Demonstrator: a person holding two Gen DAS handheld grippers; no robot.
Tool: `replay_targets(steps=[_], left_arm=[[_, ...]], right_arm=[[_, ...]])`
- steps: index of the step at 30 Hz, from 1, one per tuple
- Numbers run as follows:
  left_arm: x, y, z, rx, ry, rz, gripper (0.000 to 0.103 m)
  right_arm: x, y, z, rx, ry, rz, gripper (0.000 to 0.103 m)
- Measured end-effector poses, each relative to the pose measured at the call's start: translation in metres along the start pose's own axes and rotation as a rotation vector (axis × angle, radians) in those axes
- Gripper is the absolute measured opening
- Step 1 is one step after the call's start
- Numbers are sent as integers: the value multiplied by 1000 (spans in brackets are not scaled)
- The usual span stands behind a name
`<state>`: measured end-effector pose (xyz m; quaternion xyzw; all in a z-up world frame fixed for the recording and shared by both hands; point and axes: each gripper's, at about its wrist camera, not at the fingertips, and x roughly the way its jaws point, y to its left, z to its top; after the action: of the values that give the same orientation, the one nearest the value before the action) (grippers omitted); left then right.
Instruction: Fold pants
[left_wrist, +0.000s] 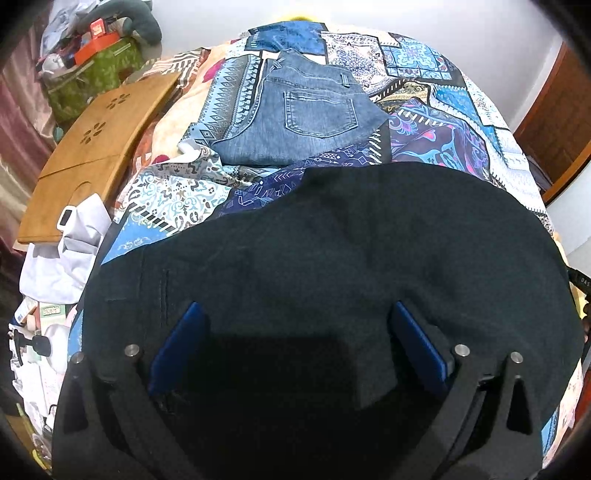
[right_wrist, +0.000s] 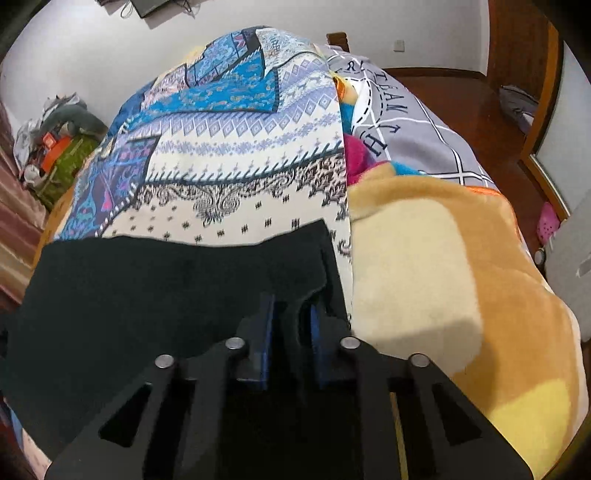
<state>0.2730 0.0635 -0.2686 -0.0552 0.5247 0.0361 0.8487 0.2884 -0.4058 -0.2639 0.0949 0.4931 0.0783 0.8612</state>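
Black pants (left_wrist: 332, 240): left gripper (left_wrist: 295, 339) jaws wide over cloth; right gripper (right_wrist: 290, 321) pinching the edge; folded jeans (left_wrist: 303, 114) beyond.

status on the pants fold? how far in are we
Early. Done: one pair of jeans lies folded further up the patterned bedspread. In hand: the black pants lie spread flat; the right claw is shut on their edge, while the left claw sits wide open over the cloth, gripping nothing. Left: no fold is visible in the black pants yet.
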Motion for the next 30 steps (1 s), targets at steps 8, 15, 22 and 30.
replay_targets(steps=[8, 15, 22, 30], left_arm=[[0, 0, 0, 4, -1, 4, 103], [-6, -5, -4, 43, -22, 56, 103], [-13, -6, -11, 71, -22, 69, 103], [-30, 3, -35, 83, -26, 58, 103]], right_arm=[[-13, 0, 21, -32, -88, -106, 5], [-1, -4, 23, 0, -19, -219, 5], [-60, 56, 19, -79, -91, -14, 35], [-51, 176, -22, -282, -22, 168, 62]])
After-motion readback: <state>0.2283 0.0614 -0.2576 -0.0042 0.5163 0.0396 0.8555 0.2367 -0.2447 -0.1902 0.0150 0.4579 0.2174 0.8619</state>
